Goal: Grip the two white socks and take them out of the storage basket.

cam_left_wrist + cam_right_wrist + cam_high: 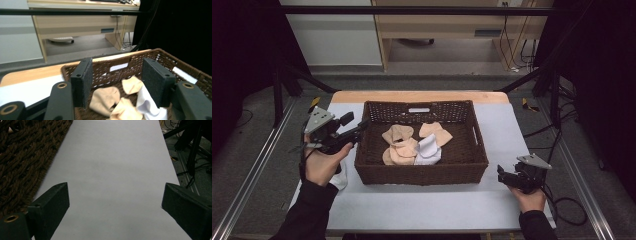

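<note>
High view shows beige and white socks point(414, 146) piled inside the dark brown woven wicker basket point(421, 175), just ahead of the left gripper's point(360, 125) empty, spread jaws, while the right gripper point(503, 173), likewise spread and empty, waits beside it, sorting seemingly unstarted.

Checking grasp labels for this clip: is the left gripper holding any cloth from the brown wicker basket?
No: the left gripper hangs open over the brown wicker basket, nothing between its jaws.
</note>
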Motion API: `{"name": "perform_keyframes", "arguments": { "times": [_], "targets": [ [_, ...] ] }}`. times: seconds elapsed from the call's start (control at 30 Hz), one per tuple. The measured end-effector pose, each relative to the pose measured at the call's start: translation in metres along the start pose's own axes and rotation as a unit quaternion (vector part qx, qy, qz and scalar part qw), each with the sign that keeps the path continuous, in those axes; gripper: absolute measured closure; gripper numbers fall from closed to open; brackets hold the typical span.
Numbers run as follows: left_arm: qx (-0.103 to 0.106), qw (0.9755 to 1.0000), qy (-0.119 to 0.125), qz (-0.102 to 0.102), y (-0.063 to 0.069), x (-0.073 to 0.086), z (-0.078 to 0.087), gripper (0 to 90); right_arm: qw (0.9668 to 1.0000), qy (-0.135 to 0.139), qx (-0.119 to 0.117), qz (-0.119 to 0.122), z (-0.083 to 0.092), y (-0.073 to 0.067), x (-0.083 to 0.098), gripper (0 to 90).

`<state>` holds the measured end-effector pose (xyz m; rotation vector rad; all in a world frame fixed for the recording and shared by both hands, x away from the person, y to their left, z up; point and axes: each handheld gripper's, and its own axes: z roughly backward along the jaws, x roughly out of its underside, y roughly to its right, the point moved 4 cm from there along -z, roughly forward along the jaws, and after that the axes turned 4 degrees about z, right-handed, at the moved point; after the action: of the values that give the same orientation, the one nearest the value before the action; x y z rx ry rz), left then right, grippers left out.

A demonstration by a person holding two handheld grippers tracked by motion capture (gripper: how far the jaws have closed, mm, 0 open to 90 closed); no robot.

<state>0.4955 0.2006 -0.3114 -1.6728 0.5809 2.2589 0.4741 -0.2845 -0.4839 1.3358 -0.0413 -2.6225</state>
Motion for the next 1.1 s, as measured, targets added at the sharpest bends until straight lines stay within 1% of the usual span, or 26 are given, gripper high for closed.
{"name": "perform_keyframes", "arguments": {
  "times": [0.07, 0.17, 0.2, 0.23, 0.47, 0.63, 0.7, 0.73, 0.77, 0.93, 1.1],
  "targets": [
    [0.007, 1.0000, 0.001, 0.000, 0.008, -0.003, -0.007, 41.8, 1.0000, -0.001, 0.000, 0.000, 0.000, 0.000, 0.000, 7.9],
    [0.012, 0.9999, -0.003, -0.007, 0.020, -0.005, -0.017, 41.8, 1.0000, 0.001, -0.001, -0.001, 0.000, 0.000, 0.000, 7.9],
    [0.012, 0.9999, -0.003, -0.007, 0.020, -0.005, -0.017, 41.8, 1.0000, 0.000, -0.001, -0.001, 0.000, 0.000, 0.000, 7.9],
    [0.016, 0.9998, -0.006, -0.011, 0.027, -0.007, -0.025, 41.8, 1.0000, 0.000, -0.001, 0.000, 0.000, 0.000, 0.000, 7.9],
    [0.026, 0.9994, -0.017, -0.016, 0.047, -0.010, -0.055, 41.8, 1.0000, 0.001, 0.000, 0.000, 0.000, 0.000, 0.000, 7.9],
    [0.035, 0.9986, -0.027, -0.028, 0.059, -0.006, -0.074, 41.8, 1.0000, 0.000, -0.001, -0.001, 0.000, 0.000, 0.000, 7.9],
    [0.034, 0.9985, -0.033, -0.028, 0.062, -0.004, -0.081, 41.8, 1.0000, 0.000, -0.002, 0.001, 0.000, 0.000, 0.000, 7.9],
    [0.034, 0.9985, -0.033, -0.028, 0.062, -0.004, -0.081, 41.8, 1.0000, 0.000, -0.001, 0.002, -0.001, 0.000, 0.000, 7.9],
    [0.038, 0.9984, -0.034, -0.025, 0.066, -0.003, -0.087, 41.8, 1.0000, 0.000, -0.001, 0.002, -0.001, 0.000, 0.000, 7.9],
    [0.049, 0.9974, -0.043, -0.031, 0.080, 0.004, -0.105, 42.4, 1.0000, -0.001, -0.002, 0.000, -0.001, 0.000, 0.000, 7.8],
    [0.056, 0.9962, -0.057, -0.035, 0.089, 0.013, -0.121, 42.4, 1.0000, 0.000, -0.003, 0.001, -0.001, 0.000, 0.000, 7.8]
  ]
}}
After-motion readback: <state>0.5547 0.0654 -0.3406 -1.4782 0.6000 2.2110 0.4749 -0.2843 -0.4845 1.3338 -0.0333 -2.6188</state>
